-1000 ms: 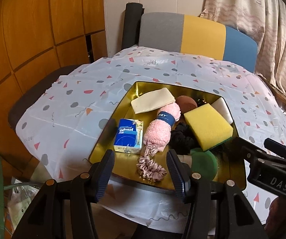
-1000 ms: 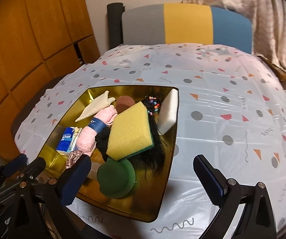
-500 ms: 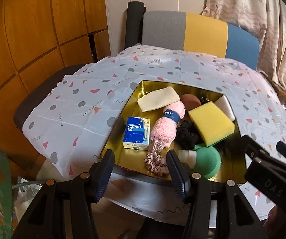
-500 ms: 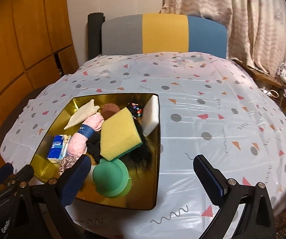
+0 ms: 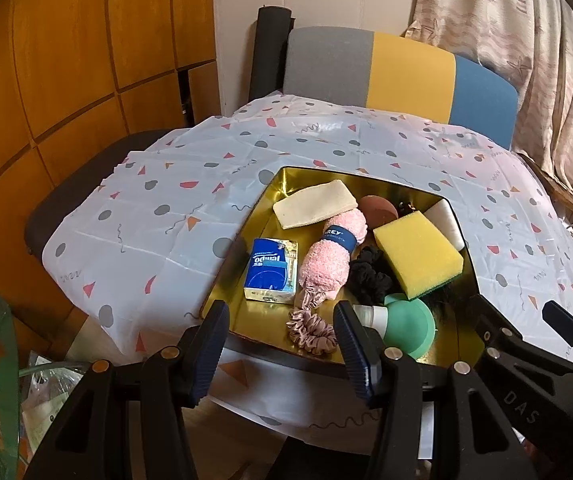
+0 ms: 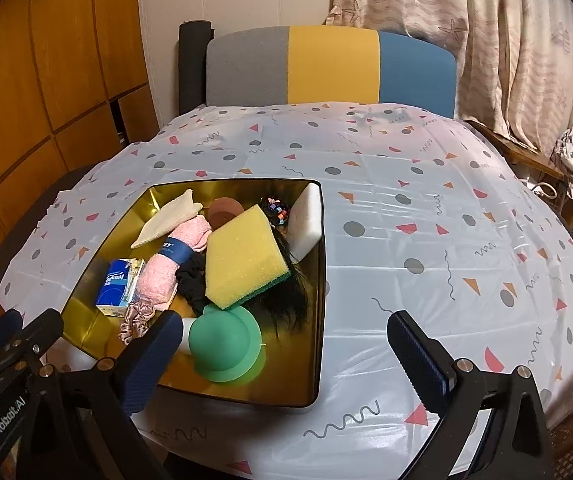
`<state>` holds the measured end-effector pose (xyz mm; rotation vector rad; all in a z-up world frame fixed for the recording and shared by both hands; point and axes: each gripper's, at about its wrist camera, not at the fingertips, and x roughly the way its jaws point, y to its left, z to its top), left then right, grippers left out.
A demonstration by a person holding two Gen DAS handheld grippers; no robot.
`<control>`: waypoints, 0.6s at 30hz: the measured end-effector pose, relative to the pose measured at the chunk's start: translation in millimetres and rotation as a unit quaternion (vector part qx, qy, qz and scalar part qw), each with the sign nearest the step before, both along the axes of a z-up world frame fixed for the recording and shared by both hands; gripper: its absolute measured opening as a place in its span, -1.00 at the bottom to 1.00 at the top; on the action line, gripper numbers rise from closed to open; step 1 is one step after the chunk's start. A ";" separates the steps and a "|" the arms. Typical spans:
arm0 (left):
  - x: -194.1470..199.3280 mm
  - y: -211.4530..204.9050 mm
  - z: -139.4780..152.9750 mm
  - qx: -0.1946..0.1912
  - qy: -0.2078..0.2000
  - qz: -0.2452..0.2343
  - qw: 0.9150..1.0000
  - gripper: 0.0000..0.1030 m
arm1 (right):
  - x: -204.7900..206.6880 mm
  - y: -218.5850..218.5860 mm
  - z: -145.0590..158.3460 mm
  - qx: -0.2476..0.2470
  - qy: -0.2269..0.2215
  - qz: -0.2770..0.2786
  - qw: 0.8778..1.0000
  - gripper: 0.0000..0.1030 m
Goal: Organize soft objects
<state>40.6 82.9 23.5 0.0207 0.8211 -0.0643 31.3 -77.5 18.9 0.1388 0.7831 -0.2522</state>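
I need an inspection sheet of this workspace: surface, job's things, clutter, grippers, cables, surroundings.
Surface: table under a white patterned tablecloth.
Job's things: gold tray holds yellow sponge, pink towel roll, blue tissue pack, pink scrunchie, black scrunchie, green round item, white foam block, beige cloth.
Clutter: nothing seen on the cloth outside the tray.
Grippers: left gripper and right gripper open, empty.
Cables: nothing seen.
Surroundings: tricolour chair, curtain, wooden panels.
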 end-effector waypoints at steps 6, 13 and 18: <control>-0.7 -2.6 -0.3 0.004 -0.001 -0.005 1.000 0.06 | 0.3 -2.7 -0.8 0.003 0.001 -0.006 1.000 0.99; -1.5 -3.4 -0.8 0.012 -0.007 -0.005 1.000 0.06 | -0.3 -5.8 -1.0 0.007 0.002 -0.012 1.000 0.99; -0.8 -3.9 -2.5 0.012 -0.002 -0.007 1.000 0.06 | -0.7 -6.0 -1.1 0.010 0.002 -0.012 1.000 0.99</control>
